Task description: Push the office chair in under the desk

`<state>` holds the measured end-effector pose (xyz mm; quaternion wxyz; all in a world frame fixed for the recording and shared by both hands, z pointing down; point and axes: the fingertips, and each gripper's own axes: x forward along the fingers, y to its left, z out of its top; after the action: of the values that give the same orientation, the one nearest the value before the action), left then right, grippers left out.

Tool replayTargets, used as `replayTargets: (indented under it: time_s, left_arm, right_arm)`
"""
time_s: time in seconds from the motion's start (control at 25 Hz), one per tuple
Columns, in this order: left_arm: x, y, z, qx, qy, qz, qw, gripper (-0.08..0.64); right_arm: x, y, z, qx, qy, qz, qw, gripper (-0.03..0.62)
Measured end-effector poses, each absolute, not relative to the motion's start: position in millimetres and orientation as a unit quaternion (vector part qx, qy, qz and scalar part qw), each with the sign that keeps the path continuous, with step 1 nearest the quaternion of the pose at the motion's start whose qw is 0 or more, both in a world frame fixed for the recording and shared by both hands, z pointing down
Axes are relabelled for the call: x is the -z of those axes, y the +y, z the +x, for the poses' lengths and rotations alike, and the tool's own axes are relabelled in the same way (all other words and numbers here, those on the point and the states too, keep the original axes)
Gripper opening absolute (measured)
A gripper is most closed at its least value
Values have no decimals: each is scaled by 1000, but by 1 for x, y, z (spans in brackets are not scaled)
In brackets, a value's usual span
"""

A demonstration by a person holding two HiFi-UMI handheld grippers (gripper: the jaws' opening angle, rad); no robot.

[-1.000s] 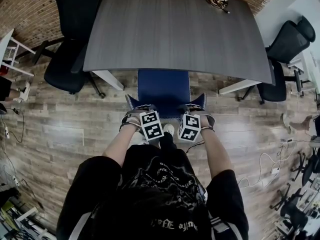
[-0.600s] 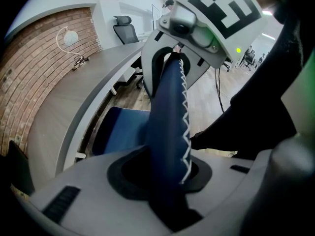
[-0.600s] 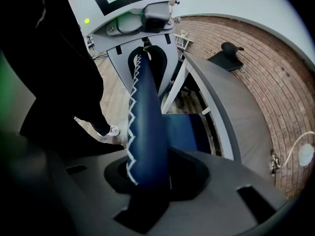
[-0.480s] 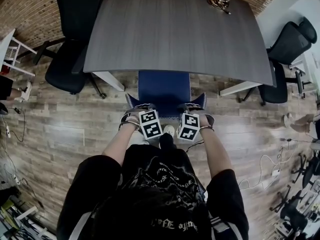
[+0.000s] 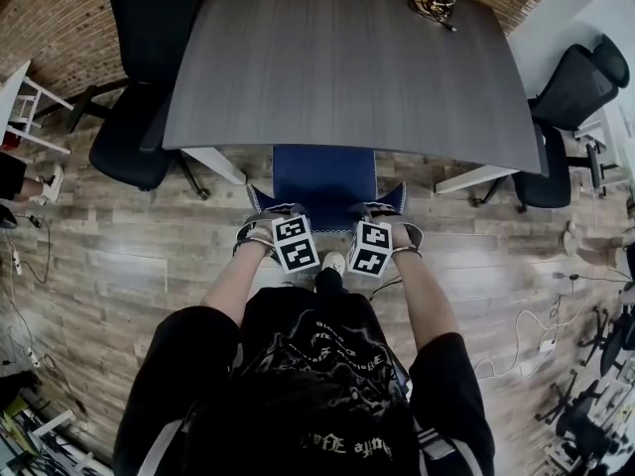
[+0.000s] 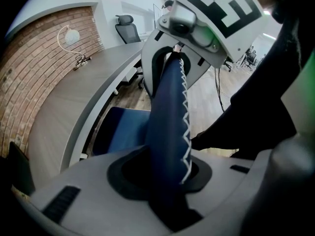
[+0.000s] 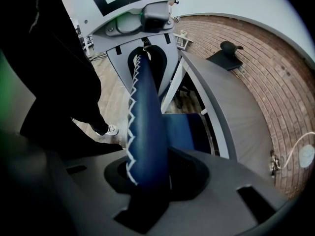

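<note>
1. your left gripper (image 5: 266, 214) and right gripper (image 5: 385, 211) sit just in front of your body, both pointing steeply down. each has its jaws clamped on the top edge of the backrest (image 6: 170, 127) of the blue office chair (image 5: 325, 178). in each gripper view the padded, white-stitched edge is pinched between the jaws.
2. against a second ago, both grippers have edged slightly toward the desk (image 5: 347, 58). their hold on the backrest is the same.
3. the chair stands straight ahead of you with the front of its seat under the desk's near edge, between the two white desk legs (image 5: 220, 159). a little less blue seat shows than a second ago.
4. on the dark grey desktop, a cable bundle (image 5: 435, 3) lies at the far right corner, where it was.
5. a black chair (image 5: 139, 117) stands at the desk's left end and another black chair (image 5: 571, 97) at its right. neither has moved.
6. the brick wall (image 5: 50, 28) lies beyond them.
</note>
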<state>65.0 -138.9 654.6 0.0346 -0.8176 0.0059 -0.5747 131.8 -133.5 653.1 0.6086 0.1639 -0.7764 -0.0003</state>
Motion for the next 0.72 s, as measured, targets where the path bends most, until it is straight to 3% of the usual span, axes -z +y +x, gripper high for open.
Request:
replayTargets:
  time_s: [0.72]
  left_arm:
    - [-656,-166,71,574,9,-818,34,107]
  right_arm:
    - [-659,-159,140,4,-775,164,611,104]
